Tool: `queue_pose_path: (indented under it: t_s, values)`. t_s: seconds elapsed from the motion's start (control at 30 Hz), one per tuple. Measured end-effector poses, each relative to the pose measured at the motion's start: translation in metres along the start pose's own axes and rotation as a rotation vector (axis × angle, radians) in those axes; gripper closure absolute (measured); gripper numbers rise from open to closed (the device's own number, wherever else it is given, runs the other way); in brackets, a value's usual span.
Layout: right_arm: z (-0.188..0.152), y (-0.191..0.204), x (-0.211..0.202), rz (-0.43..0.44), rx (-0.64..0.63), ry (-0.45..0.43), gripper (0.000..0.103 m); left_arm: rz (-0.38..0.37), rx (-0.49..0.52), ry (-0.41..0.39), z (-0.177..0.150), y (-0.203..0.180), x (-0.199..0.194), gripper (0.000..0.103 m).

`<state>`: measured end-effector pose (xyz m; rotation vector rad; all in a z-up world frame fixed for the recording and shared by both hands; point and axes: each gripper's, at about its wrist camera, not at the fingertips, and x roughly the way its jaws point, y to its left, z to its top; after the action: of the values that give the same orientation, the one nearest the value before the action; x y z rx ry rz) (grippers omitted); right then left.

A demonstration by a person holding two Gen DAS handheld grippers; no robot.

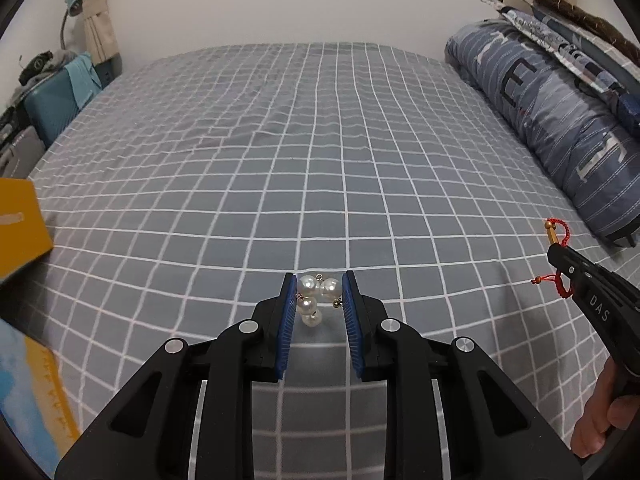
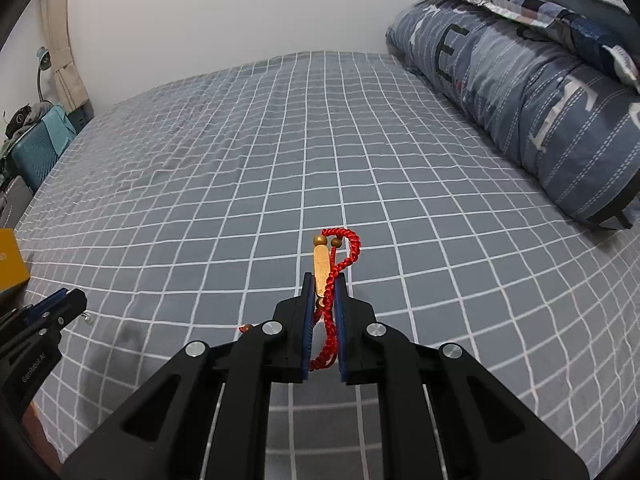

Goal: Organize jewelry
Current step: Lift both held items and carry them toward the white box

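Black linkage arms fill the bottom of both wrist views, ending in blue ribbed pads. Between the pads of the left tool sits a small cluster of white pearl earrings with tiny gold fittings, pinched and held above the bed. The right tool is pressed together on a red braided cord bracelet, which carries a flat gold bar and small brown beads; its loop sticks out past the fingertips. A grey bedsheet with a white grid covers the bed beneath both tools. A rolled blue striped quilt lies along the right edge. A yellow box sits at the left edge. A teal suitcase stands beside the bed, far left.
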<state>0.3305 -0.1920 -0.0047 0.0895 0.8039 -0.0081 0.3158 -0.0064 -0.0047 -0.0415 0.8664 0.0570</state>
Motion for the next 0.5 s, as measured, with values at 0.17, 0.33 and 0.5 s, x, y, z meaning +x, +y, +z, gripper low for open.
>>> queue_pose_path:
  t_s: [0.17, 0.33, 0.5]
  values:
    - [-0.006, 0.005, -0.03, 0.01, 0.001, -0.008, 0.094, 0.008, -0.011, -0.024, 0.0, 0.008, -0.032, 0.08]
    - [-0.014, 0.009, -0.059, 0.011, -0.016, -0.021, 0.094, 0.007, -0.026, -0.02, -0.012, 0.015, -0.054, 0.08]
    - [-0.032, 0.007, -0.076, 0.012, -0.018, -0.01, 0.094, 0.008, -0.031, -0.009, -0.028, 0.02, -0.07, 0.08]
